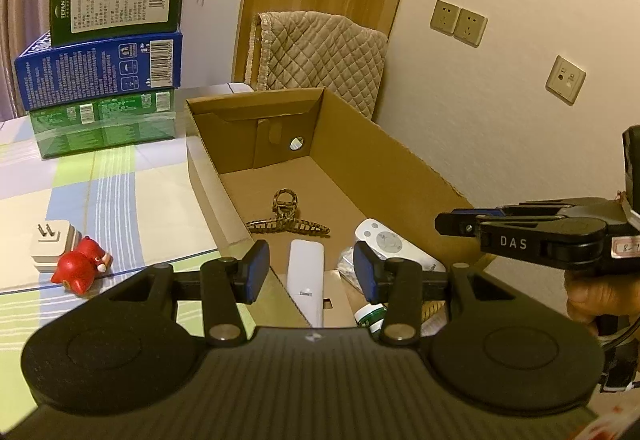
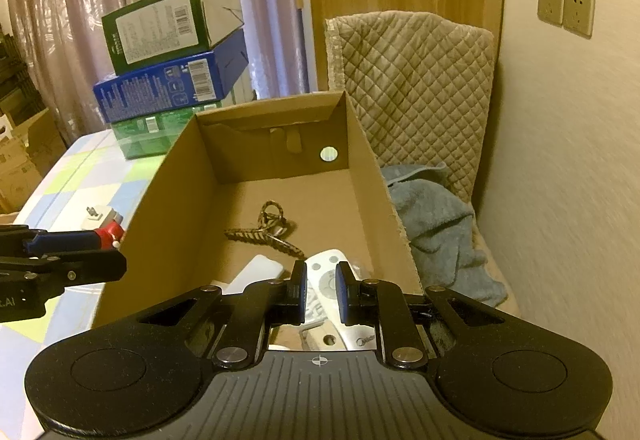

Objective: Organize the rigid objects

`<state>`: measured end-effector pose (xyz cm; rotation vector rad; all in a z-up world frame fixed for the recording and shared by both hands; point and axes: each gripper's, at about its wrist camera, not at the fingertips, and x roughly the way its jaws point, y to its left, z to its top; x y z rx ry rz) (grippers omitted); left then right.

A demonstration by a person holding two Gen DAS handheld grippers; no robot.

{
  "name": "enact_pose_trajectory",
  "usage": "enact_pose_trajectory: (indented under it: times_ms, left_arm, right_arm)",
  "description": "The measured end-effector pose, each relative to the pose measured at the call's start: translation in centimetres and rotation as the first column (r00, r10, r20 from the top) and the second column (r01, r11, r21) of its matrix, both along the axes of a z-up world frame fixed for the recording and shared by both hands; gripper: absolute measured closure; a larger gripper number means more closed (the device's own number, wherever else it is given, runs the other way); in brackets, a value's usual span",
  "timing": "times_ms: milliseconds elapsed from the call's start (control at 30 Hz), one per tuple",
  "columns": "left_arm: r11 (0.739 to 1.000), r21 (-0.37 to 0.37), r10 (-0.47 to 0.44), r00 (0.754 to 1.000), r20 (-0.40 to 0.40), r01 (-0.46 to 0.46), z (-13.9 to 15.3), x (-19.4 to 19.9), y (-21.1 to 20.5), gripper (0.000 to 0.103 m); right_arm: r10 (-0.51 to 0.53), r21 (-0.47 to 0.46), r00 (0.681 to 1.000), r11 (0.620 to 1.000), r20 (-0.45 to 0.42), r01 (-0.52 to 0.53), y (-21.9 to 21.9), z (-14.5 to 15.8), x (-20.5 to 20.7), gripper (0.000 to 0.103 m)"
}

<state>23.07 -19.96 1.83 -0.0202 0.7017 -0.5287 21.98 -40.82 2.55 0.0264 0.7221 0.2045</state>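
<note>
Red figurine (image 1: 82, 272) is noted lying on the surface at 9 o'clock of the cardboard box (image 1: 208, 176), touching a white plug (image 1: 52, 246); judged light, stiff and glossy, best taken across its rounded body. Left gripper (image 1: 310, 272) is held part-open and empty. Right gripper (image 2: 322, 294) is closed down to a narrow gap, nothing held.

I see the box's (image 2: 168, 176) far half clear past the clip (image 2: 264, 234); stacked cartons (image 1: 104, 80) block the desk's (image 1: 120, 192) far-left end.
</note>
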Motion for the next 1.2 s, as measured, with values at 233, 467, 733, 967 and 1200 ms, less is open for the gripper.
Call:
enact_pose_trajectory:
  times_ms: [233,467,733,967,1200]
  left_arm:
    - [1.0,-0.004,0.013,1.0,0.019,-0.013,1.2,-1.0,1.3,0.062]
    - [0.999,0.001,0.04,0.998,0.04,-0.04,2.5,-2.3,3.5,0.062]
    - [0.995,0.016,0.098,0.993,0.067,-0.099,4.0,-4.7,8.1,0.061]
    - [0.978,0.039,0.199,0.977,0.079,-0.203,4.3,-6.7,14.7,0.058]
    - [0.953,0.068,0.291,0.953,0.084,-0.297,4.1,-8.2,20.7,0.054]
  right_arm:
    - [0.013,0.013,1.0,1.0,0.025,-0.013,1.0,1.5,-1.3,0.09]
    - [0.031,0.029,0.998,0.999,0.057,-0.032,2.4,3.2,-2.8,0.09]
    - [0.053,0.04,0.994,0.998,0.095,-0.058,4.6,5.2,-4.8,0.089]
    - [0.089,0.04,0.989,0.995,0.118,-0.095,7.4,6.4,-6.2,0.089]
    - [0.148,0.059,0.98,0.986,0.134,-0.157,11.1,7.1,-6.9,0.076]
